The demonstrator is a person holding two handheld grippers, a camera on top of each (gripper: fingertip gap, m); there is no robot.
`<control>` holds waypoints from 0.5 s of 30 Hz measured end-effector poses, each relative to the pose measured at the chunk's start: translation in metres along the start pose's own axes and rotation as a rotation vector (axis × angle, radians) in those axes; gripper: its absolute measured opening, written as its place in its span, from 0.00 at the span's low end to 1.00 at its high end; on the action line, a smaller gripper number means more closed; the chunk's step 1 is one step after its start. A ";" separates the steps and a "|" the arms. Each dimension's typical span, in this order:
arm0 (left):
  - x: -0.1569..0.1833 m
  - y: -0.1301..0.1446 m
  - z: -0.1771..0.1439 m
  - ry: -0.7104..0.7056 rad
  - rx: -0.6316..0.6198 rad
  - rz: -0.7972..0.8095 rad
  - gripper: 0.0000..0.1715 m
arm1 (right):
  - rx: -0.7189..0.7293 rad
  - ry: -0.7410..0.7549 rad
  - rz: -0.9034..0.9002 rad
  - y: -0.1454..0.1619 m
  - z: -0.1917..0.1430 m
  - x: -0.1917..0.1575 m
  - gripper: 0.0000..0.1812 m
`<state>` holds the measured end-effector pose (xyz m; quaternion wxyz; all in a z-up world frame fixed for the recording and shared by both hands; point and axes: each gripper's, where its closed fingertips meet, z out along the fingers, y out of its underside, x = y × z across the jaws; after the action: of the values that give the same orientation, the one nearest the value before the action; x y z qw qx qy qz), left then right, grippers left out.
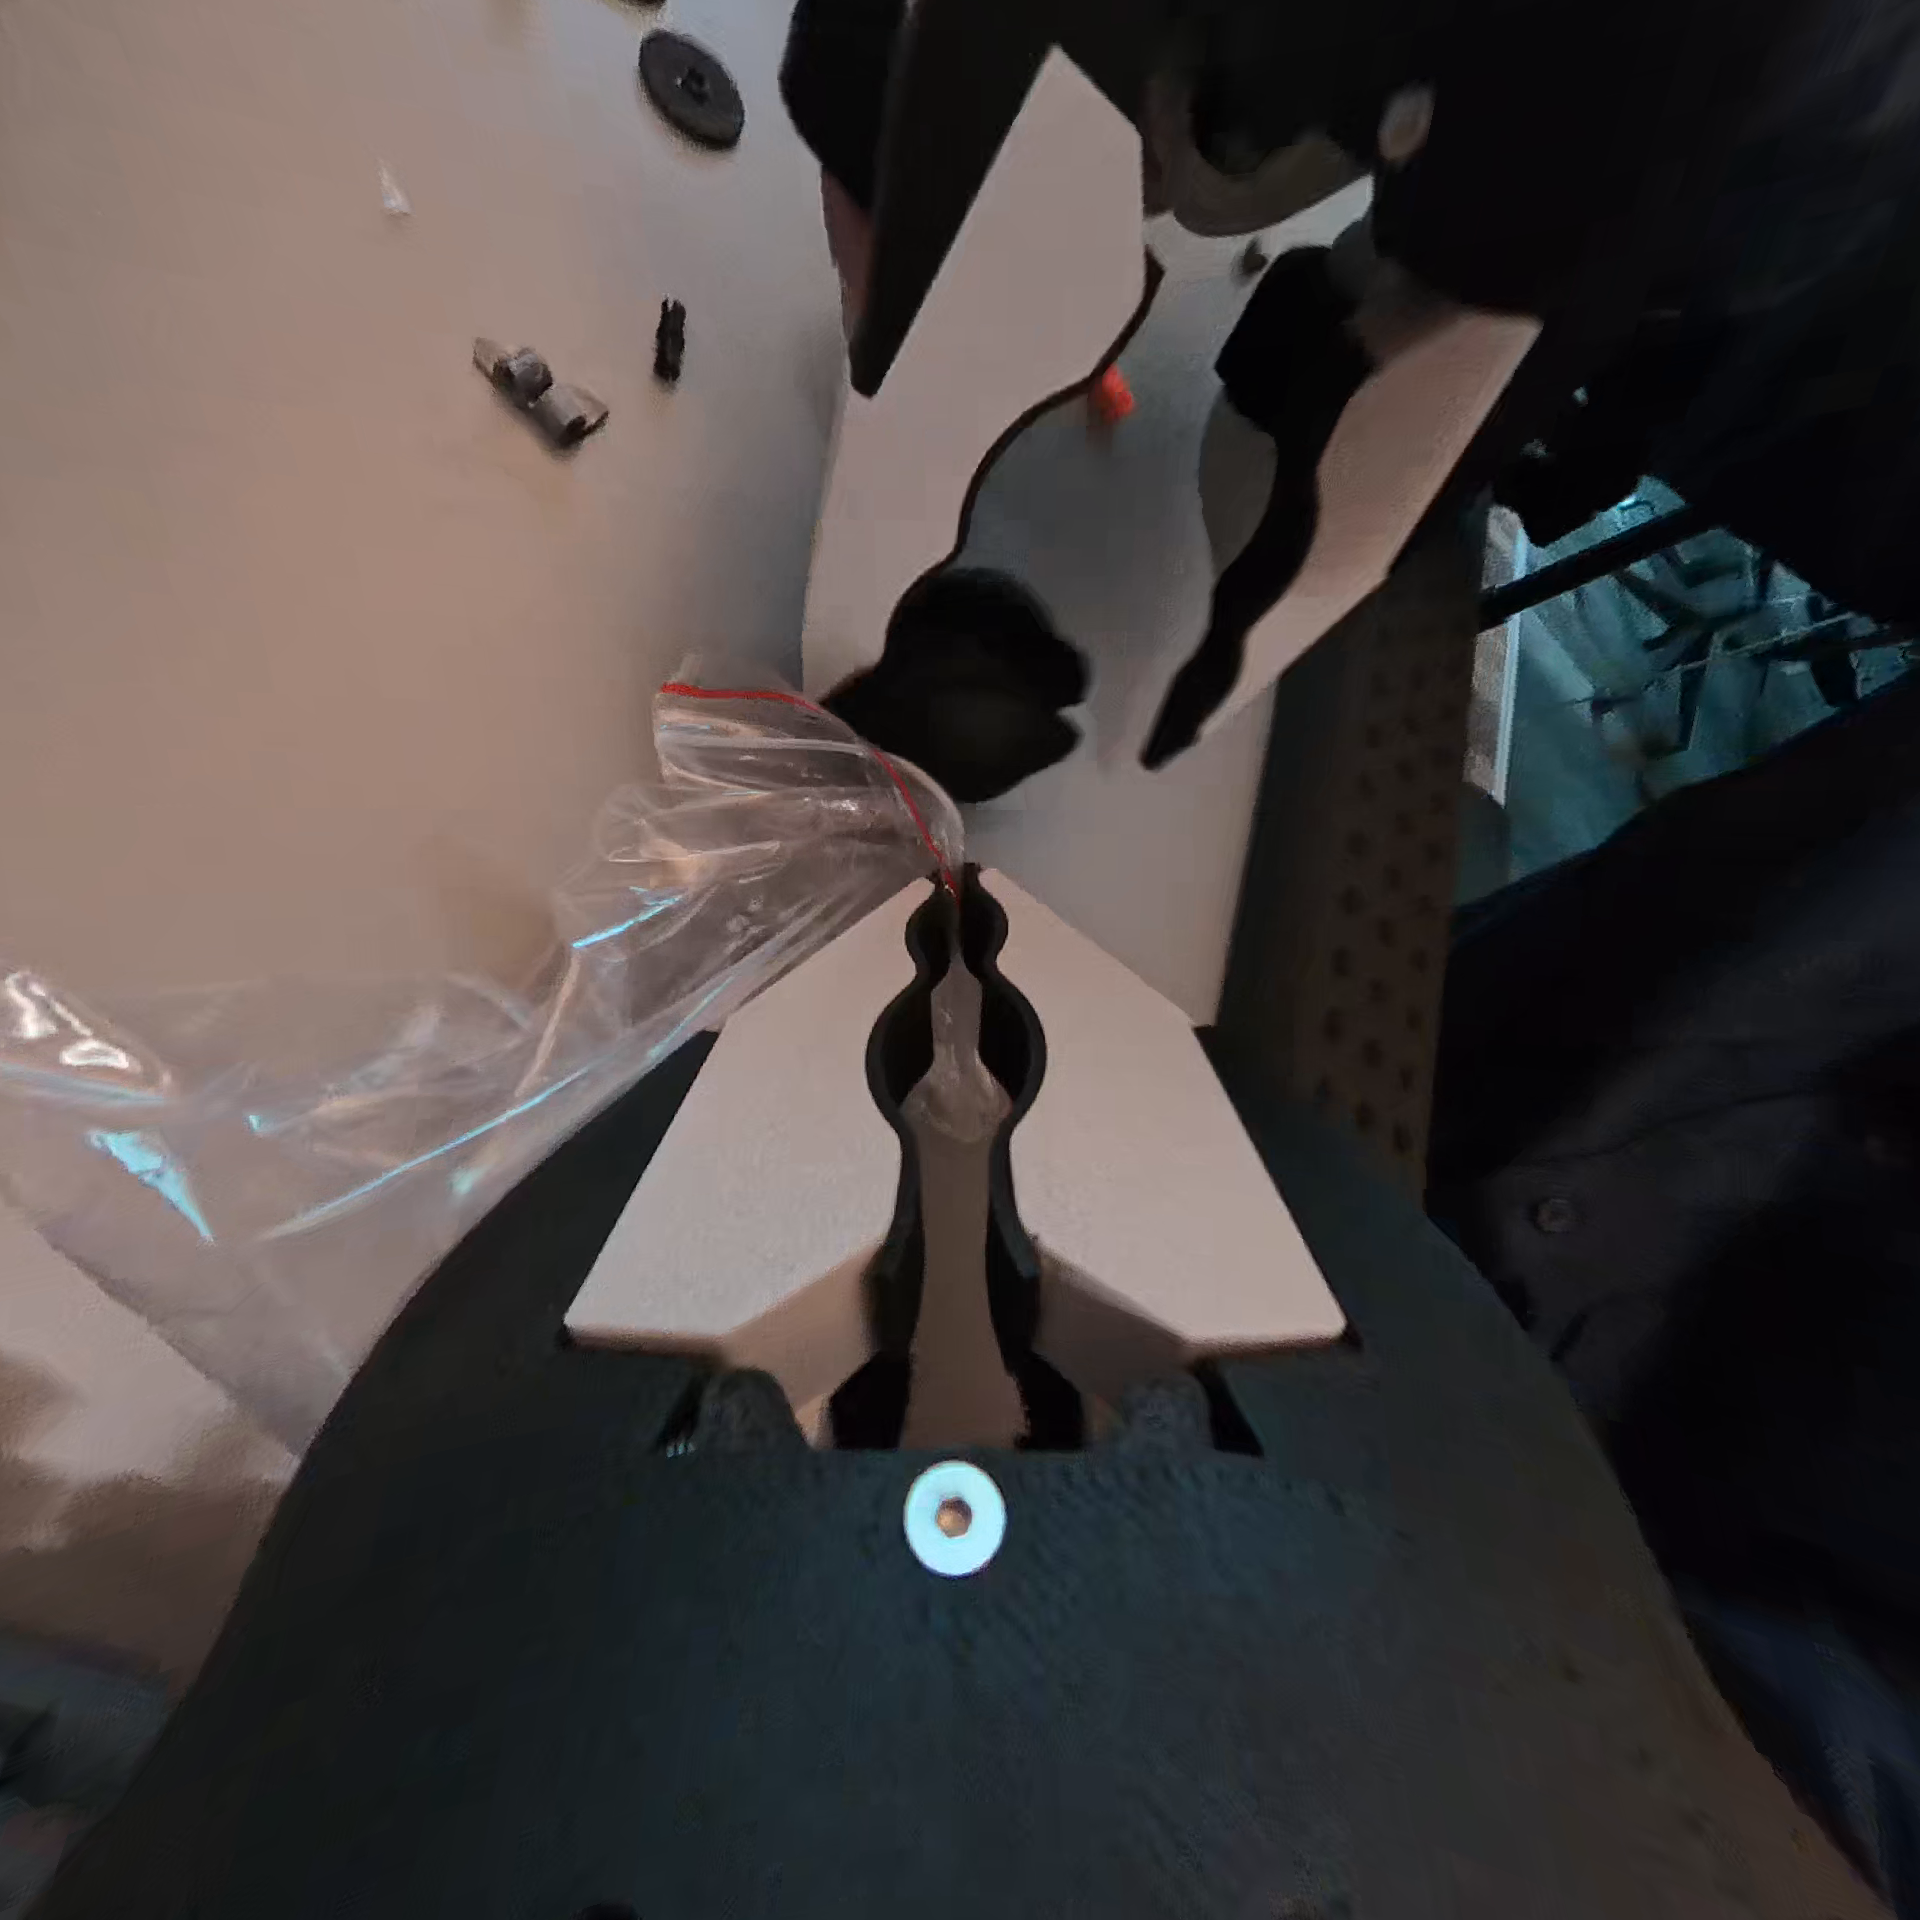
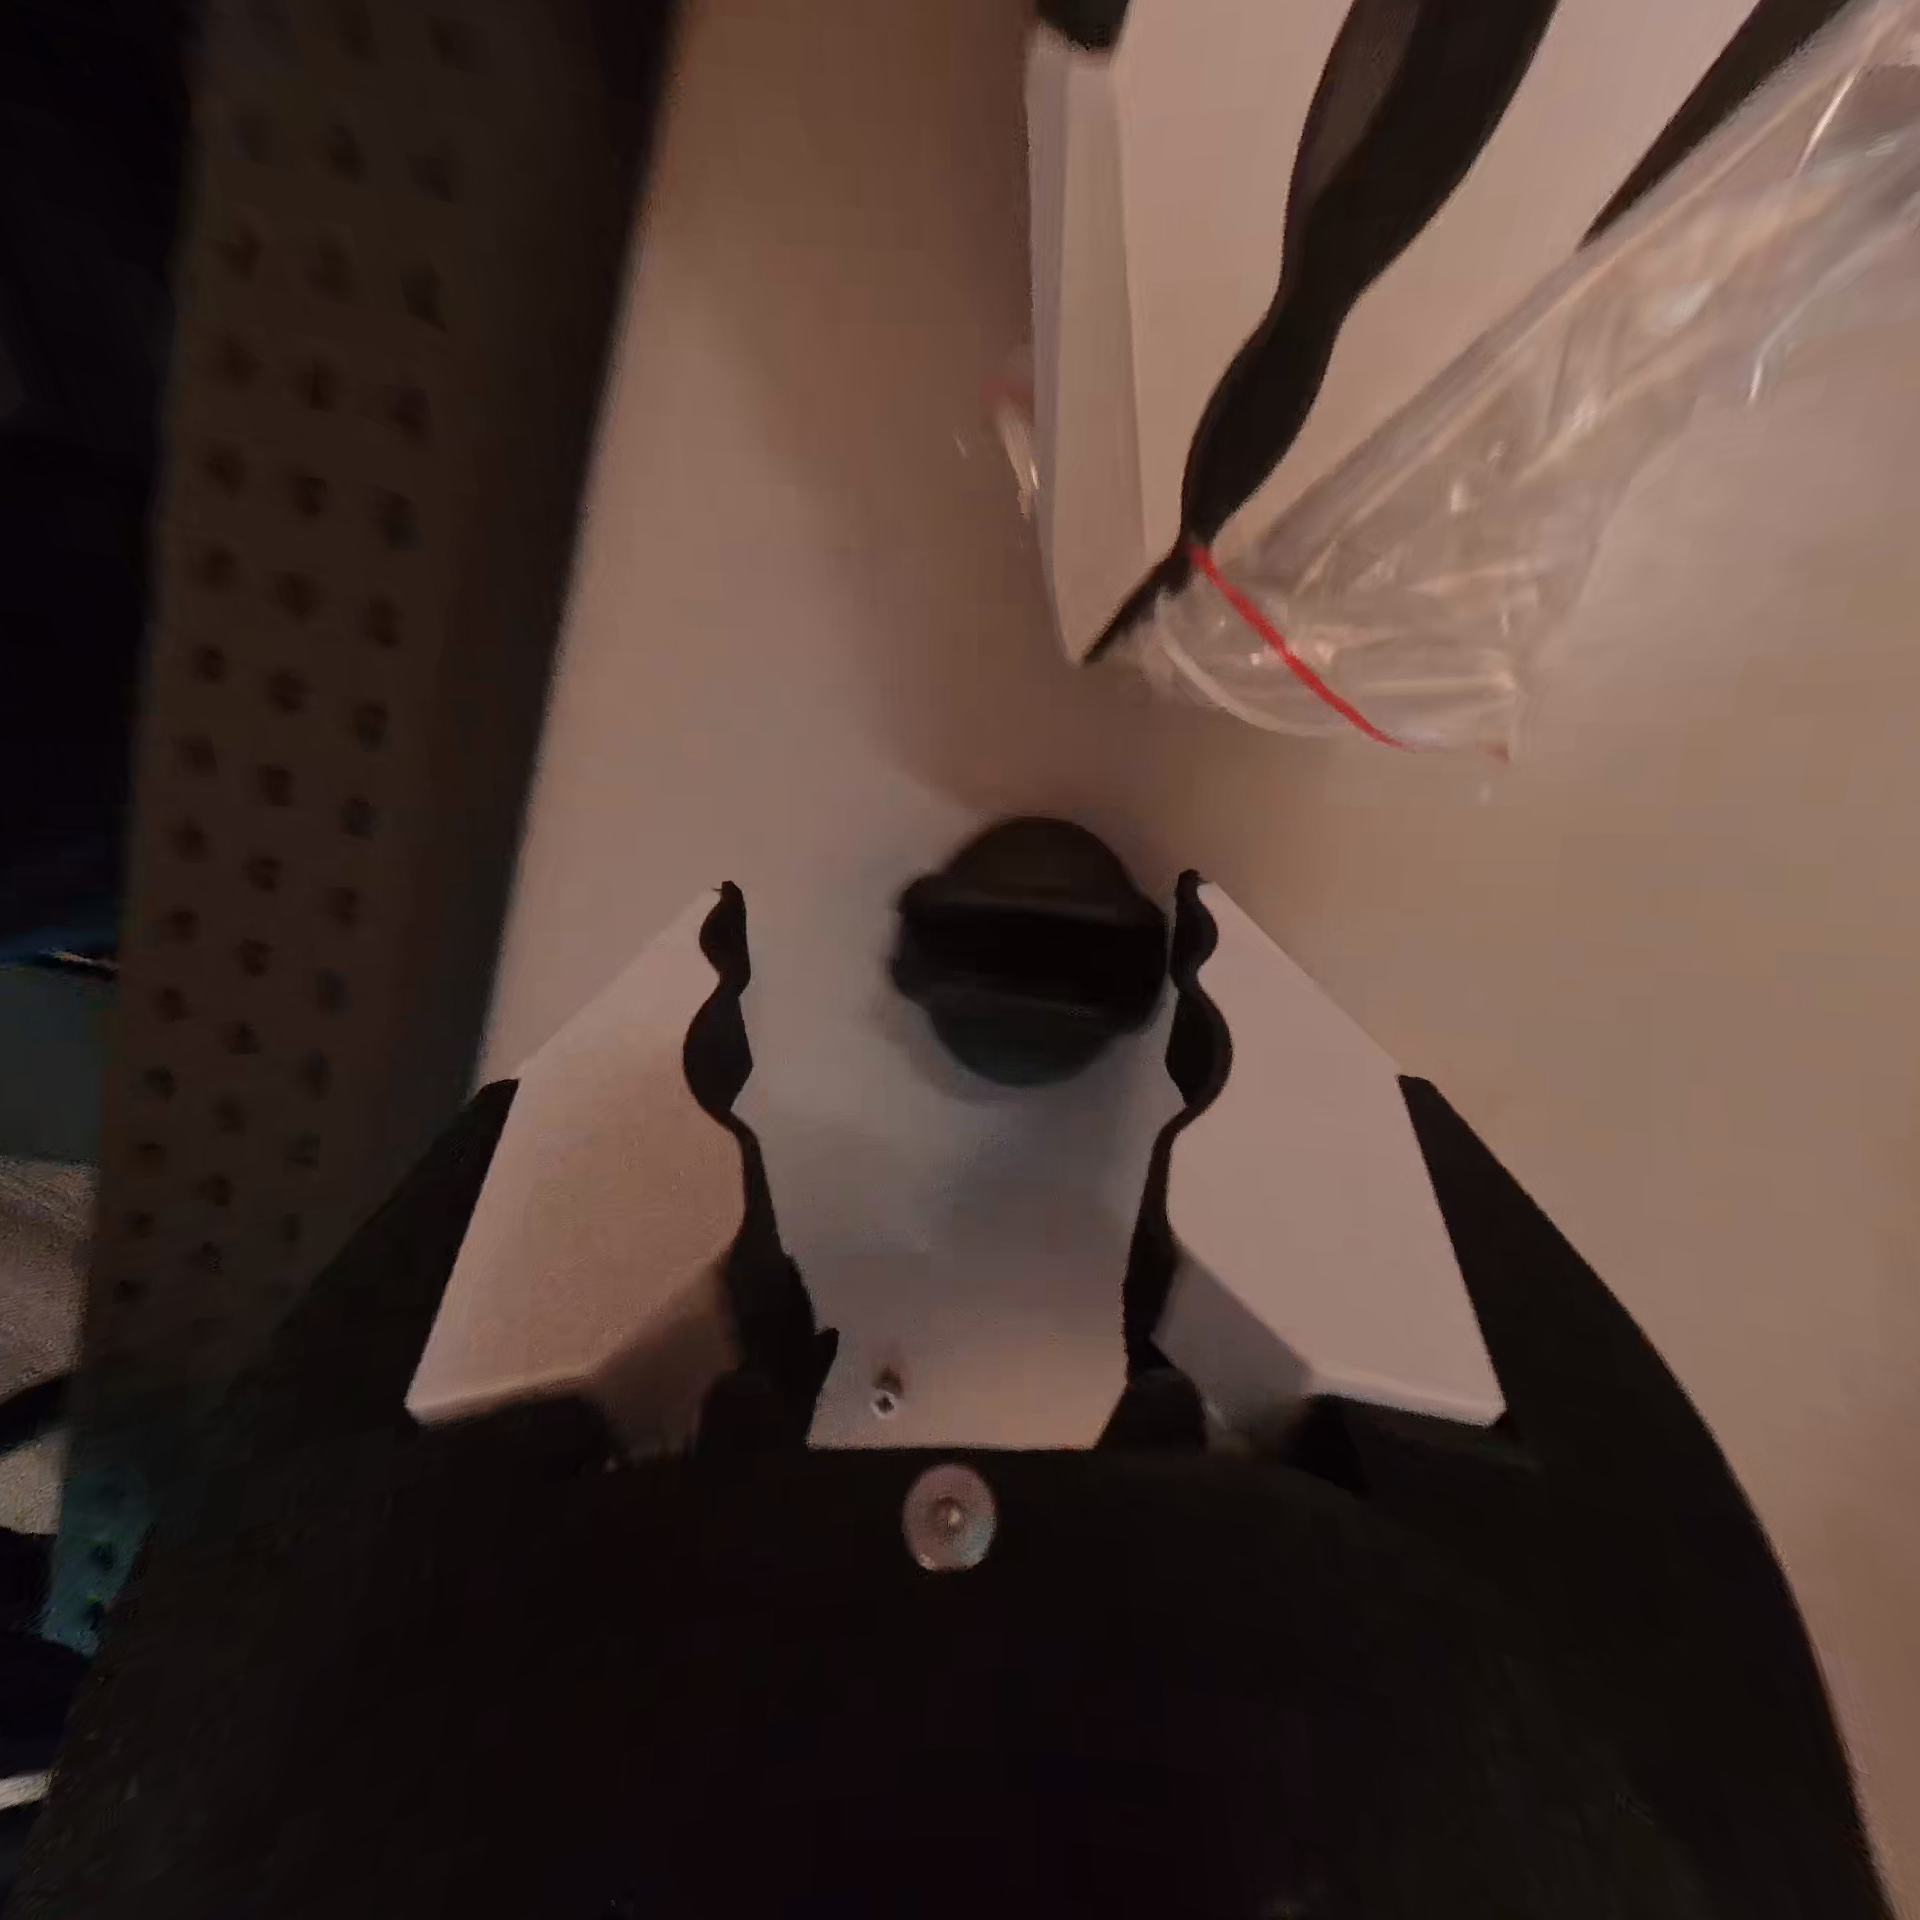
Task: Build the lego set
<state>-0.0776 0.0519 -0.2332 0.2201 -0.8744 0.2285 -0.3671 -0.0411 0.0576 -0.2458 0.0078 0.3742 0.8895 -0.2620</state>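
My left gripper (image 1: 958, 894) is shut on the red-striped mouth of a clear plastic bag (image 1: 644, 935), which trails off to the left over the white table (image 1: 260, 644). The bag also shows in the right wrist view (image 2: 1507, 540), pinched by the left gripper (image 2: 1174, 566). My right gripper (image 2: 961, 904) is open, its jaws either side of a black round lego piece (image 2: 1023, 951) on the table. In the left wrist view the same black piece (image 1: 961, 696) lies just beyond the bag, between the tips of the right gripper (image 1: 997, 675).
Loose pieces lie on the table at the far left: a black wheel (image 1: 691, 88), a grey piece (image 1: 540, 390), a small black piece (image 1: 670, 338), a clear bit (image 1: 393, 192), an orange piece (image 1: 1110, 393). A perforated dark table edge (image 2: 281, 675) runs alongside. One gripper's finger ends stand about 5 cm off the other's.
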 end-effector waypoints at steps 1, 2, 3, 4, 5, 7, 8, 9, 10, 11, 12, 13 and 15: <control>0.004 -0.007 -0.004 0.027 0.047 0.020 0.00 | 0.054 -0.014 0.015 -0.007 -0.007 0.000 0.45; 0.011 -0.013 -0.009 0.068 0.092 0.033 0.00 | 0.095 -0.009 0.033 -0.012 -0.013 0.003 0.45; 0.016 -0.016 -0.013 0.101 0.118 0.054 0.00 | 0.141 -0.003 0.054 -0.016 -0.019 0.007 0.45; 0.023 -0.020 -0.017 0.135 0.151 0.081 0.00 | 0.199 -0.005 0.080 -0.021 -0.025 0.011 0.45; 0.029 -0.023 -0.021 0.165 0.182 0.099 0.00 | 0.257 -0.009 0.109 -0.026 -0.031 0.017 0.41; 0.033 -0.029 -0.026 0.182 0.222 0.118 0.00 | 0.358 -0.018 0.179 -0.031 -0.042 0.029 0.41; 0.039 -0.032 -0.029 0.203 0.248 0.145 0.00 | 0.412 -0.044 0.210 -0.036 -0.048 0.030 0.39; 0.044 -0.036 -0.031 0.215 0.268 0.172 0.00 | 0.466 -0.076 0.231 -0.042 -0.054 0.030 0.36; 0.046 -0.039 -0.032 0.204 0.279 0.196 0.00 | 0.510 -0.116 0.240 -0.048 -0.058 0.026 0.34; 0.046 -0.042 -0.032 0.187 0.288 0.218 0.00 | 0.529 -0.138 0.244 -0.052 -0.059 0.023 0.31; 0.049 -0.044 -0.032 0.193 0.296 0.237 0.00 | 0.529 -0.130 0.248 -0.054 -0.058 0.024 0.25; 0.052 -0.047 -0.033 0.204 0.309 0.253 0.00 | 0.540 -0.122 0.245 -0.056 -0.058 0.024 0.18; 0.055 -0.049 -0.034 0.207 0.323 0.286 0.00 | 0.602 -0.119 0.255 -0.064 -0.063 0.026 0.00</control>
<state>-0.0562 0.0530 -0.1547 0.3823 -0.7442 0.3098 -0.4516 -0.0910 0.0674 -0.1678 -0.0184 0.4522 0.7159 -0.5316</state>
